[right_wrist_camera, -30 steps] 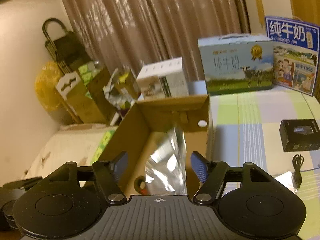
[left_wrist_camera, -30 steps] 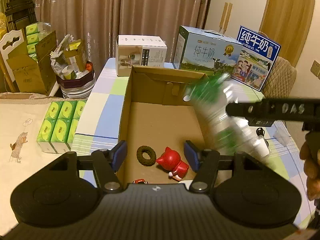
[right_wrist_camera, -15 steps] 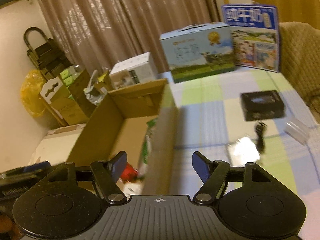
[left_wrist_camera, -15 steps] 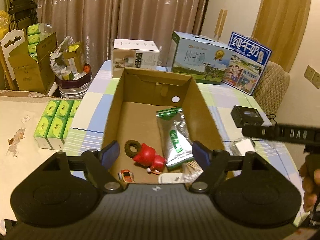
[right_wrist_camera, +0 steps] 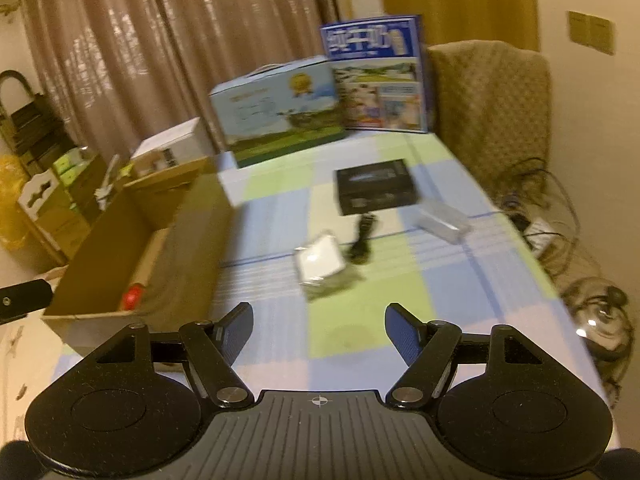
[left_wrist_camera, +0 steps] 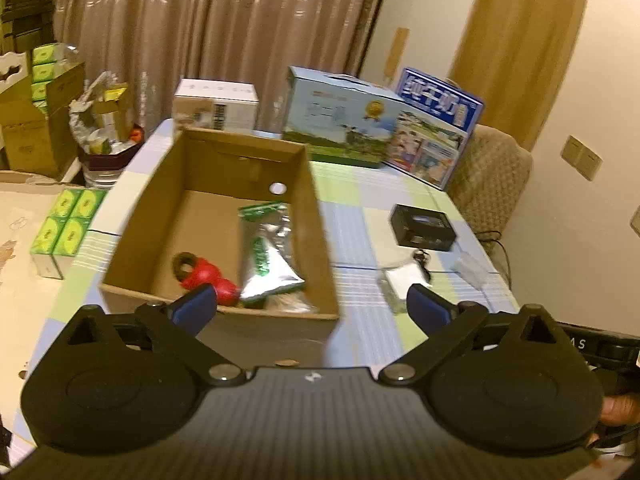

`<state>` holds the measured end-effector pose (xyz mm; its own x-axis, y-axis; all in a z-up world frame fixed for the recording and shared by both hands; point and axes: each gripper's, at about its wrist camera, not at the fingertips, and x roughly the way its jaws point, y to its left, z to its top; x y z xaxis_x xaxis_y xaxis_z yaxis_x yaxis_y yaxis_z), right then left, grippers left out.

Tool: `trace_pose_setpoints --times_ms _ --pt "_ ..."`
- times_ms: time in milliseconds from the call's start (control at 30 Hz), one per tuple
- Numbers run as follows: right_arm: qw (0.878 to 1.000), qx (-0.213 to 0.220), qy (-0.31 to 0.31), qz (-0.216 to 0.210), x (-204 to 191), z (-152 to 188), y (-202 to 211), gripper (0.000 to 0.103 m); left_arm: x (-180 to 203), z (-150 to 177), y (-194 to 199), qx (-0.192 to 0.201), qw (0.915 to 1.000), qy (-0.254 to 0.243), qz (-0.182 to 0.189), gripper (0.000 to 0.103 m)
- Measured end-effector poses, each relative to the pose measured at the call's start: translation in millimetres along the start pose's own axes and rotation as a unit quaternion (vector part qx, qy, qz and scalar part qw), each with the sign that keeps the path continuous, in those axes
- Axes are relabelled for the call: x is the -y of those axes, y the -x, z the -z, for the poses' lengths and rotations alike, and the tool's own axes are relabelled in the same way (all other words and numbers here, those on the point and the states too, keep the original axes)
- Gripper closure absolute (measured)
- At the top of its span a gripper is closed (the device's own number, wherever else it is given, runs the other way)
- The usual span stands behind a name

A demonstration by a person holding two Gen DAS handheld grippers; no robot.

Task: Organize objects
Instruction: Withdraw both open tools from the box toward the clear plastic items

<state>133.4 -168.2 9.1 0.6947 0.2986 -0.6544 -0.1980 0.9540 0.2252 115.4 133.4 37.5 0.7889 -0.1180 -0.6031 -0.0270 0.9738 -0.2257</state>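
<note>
An open cardboard box stands on the checked table; it also shows in the right wrist view. Inside lie a silver and green foil bag, a red figurine and a dark ring. On the table to its right lie a small white packet, a black cable, a black box and a clear plastic case. My left gripper is open and empty at the box's near edge. My right gripper is open and empty, short of the white packet.
Two milk cartons and a white carton stand at the table's far edge. A padded chair is at the right. Green tissue packs and stacked boxes sit left of the table.
The foil bag left my right gripper and now lies in the box. My right gripper swung right over the table toward the white packet. My left gripper pulled back and turned right.
</note>
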Motion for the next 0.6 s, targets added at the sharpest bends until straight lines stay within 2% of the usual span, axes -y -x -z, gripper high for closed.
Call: trace_pose_setpoints --times_ms 200,600 --pt "0.999 0.017 -0.016 0.024 32 5 23 0.033 36 10 -1 -0.007 0.9996 -0.021 0.017 0.001" --pt "0.999 0.022 -0.035 0.033 63 13 35 0.032 80 27 -14 -0.027 0.9976 -0.055 0.033 0.001"
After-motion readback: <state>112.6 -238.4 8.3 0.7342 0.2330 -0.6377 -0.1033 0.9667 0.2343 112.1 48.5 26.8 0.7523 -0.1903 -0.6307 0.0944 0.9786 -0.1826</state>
